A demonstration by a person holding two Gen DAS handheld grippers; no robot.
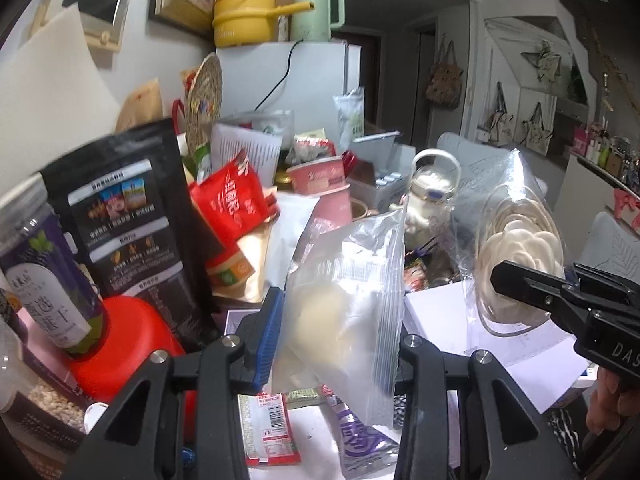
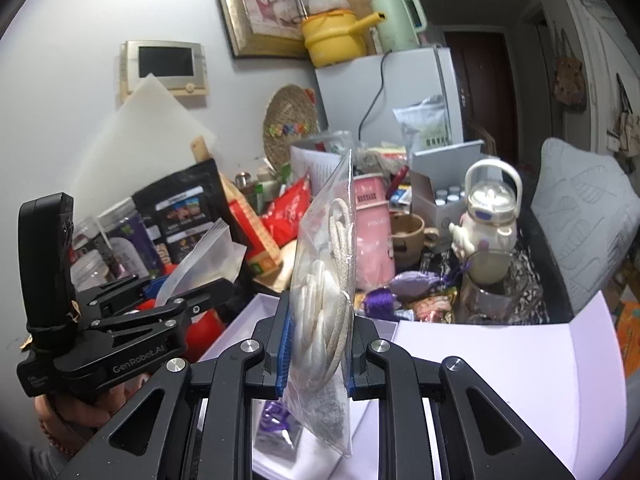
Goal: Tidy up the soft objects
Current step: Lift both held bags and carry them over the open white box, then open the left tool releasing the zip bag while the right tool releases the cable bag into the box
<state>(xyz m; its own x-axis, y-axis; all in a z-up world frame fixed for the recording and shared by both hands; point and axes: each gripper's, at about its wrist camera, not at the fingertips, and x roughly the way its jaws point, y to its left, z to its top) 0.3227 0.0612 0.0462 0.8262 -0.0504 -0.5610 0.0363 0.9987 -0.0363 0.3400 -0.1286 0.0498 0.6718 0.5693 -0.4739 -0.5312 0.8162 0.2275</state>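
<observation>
Frosted pouch [image 1: 340, 304] with pale lump, clear bag [image 2: 324, 312] of white cord, both upright

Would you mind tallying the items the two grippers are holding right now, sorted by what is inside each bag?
Clear bag with a pale round soft piece, in the left gripper: 1
Clear bag with a white flower-shaped piece and cord, in the right gripper: 1
Total: 2

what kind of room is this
Most likely a lived-in home kitchen or dining corner: a small white fridge topped with a yellow pot and a green kettle, and a table crowded with snack packets.
</observation>
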